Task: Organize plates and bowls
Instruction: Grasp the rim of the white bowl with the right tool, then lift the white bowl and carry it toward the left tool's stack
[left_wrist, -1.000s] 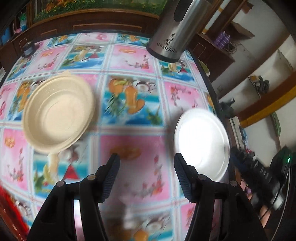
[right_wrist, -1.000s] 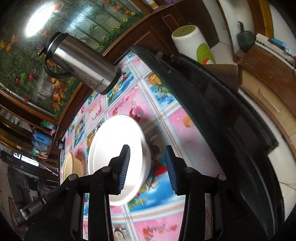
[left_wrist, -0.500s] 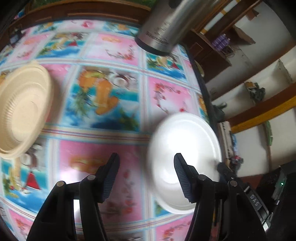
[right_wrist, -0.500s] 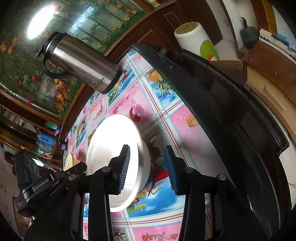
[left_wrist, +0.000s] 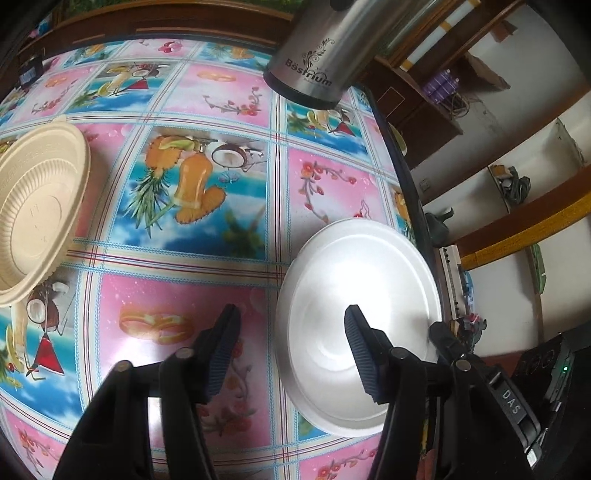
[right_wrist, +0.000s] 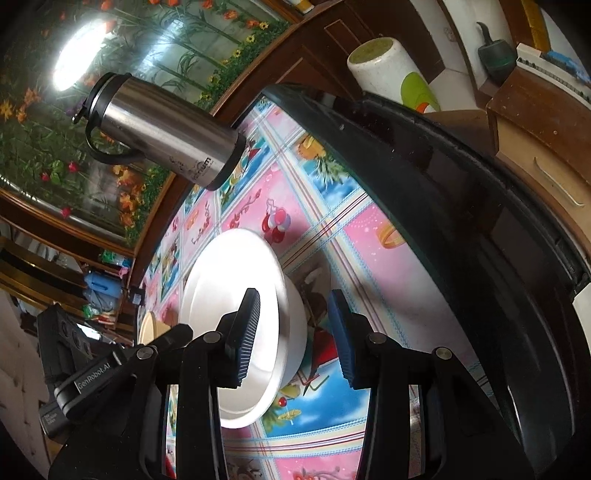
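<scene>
Your left gripper (left_wrist: 291, 350) is wide open and holds nothing; the white bowl (left_wrist: 358, 306) sits under its right finger, and the beige bowl (left_wrist: 33, 214) lies far left, not stacked. Your right gripper (right_wrist: 293, 330) is open too, its fingers on both sides of the white bowl's rim (right_wrist: 236, 306).

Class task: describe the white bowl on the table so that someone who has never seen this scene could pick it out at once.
Start at the table with its bright fruit-patterned cloth and find the steel flask at the far edge. Come toward the near right edge: the white bowl sits there, both open tools poised over its rim. It is plain smooth white, unlike the ribbed beige bowl on the left.
</scene>
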